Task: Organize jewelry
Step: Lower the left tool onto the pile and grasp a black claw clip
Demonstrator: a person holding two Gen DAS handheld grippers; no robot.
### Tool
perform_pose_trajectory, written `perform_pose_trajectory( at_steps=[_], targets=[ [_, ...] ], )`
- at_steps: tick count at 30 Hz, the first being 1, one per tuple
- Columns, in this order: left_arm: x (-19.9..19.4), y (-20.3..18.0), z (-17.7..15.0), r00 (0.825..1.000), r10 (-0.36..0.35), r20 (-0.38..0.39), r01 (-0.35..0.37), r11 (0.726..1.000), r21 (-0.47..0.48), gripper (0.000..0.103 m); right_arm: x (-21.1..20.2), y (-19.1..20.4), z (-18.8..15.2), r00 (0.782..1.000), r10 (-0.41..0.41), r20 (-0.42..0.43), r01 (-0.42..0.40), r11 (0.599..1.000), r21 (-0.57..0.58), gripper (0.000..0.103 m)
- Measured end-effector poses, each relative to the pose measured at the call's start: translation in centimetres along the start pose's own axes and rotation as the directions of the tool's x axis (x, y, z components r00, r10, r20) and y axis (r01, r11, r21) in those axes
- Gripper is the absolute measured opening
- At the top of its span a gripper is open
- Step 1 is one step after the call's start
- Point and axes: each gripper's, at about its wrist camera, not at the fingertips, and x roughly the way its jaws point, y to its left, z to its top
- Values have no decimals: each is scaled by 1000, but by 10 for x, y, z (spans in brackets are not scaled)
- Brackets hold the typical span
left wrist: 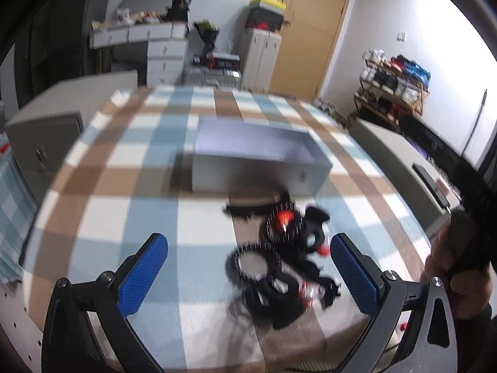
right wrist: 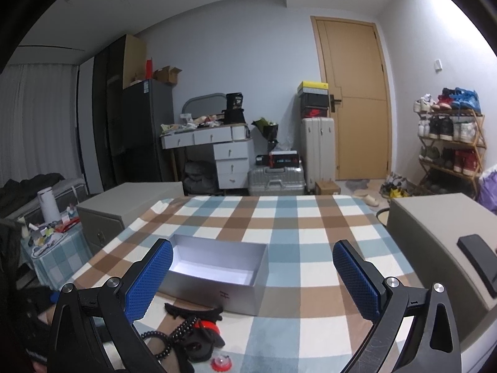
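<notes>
Two grippers spread wide over checkered tablecloth [right wrist: 310, 248], nothing held.
Left gripper [left wrist: 248, 276] hovers above blurry pile of black-and-red jewelry [left wrist: 279, 264]; right gripper [right wrist: 251, 276] sits just right of the pile, jewelry at its lower left; open grey box [right wrist: 217, 267] just behind the pile.

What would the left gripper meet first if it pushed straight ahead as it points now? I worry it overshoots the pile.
Likely the jewelry pile, which lies on the checked cloth between the open left gripper fingers. The gray box sits beyond. Blur makes depth uncertain.
</notes>
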Motion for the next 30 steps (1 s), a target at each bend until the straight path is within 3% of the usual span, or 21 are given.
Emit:
perform_pose_trajectory(
  at_steps=[11, 16, 18, 22, 30],
  targets=[
    [21, 2, -19, 983, -123, -139, 118, 992, -42, 99, 13, 0, -12, 997, 32, -77, -32, 999, 8, 103],
    [26, 2, -22, 970, -168, -175, 163, 986, -42, 83, 18, 0, -17, 993, 47, -110, -46, 999, 12, 103],
    [28, 2, -23, 966, -173, -189, 169, 985, -41, 65, 20, 0, -19, 991, 58, -123, -56, 998, 14, 103],
    [26, 0, -24, 965, -174, -199, 175, 984, -10, 44, 22, 1, -23, 987, 70, -147, -68, 998, 18, 103],
    [21, -1, -23, 973, -143, -181, 153, 987, 46, 43, 29, -3, -27, 979, 76, -189, -69, 997, 45, 103]
  ],
)
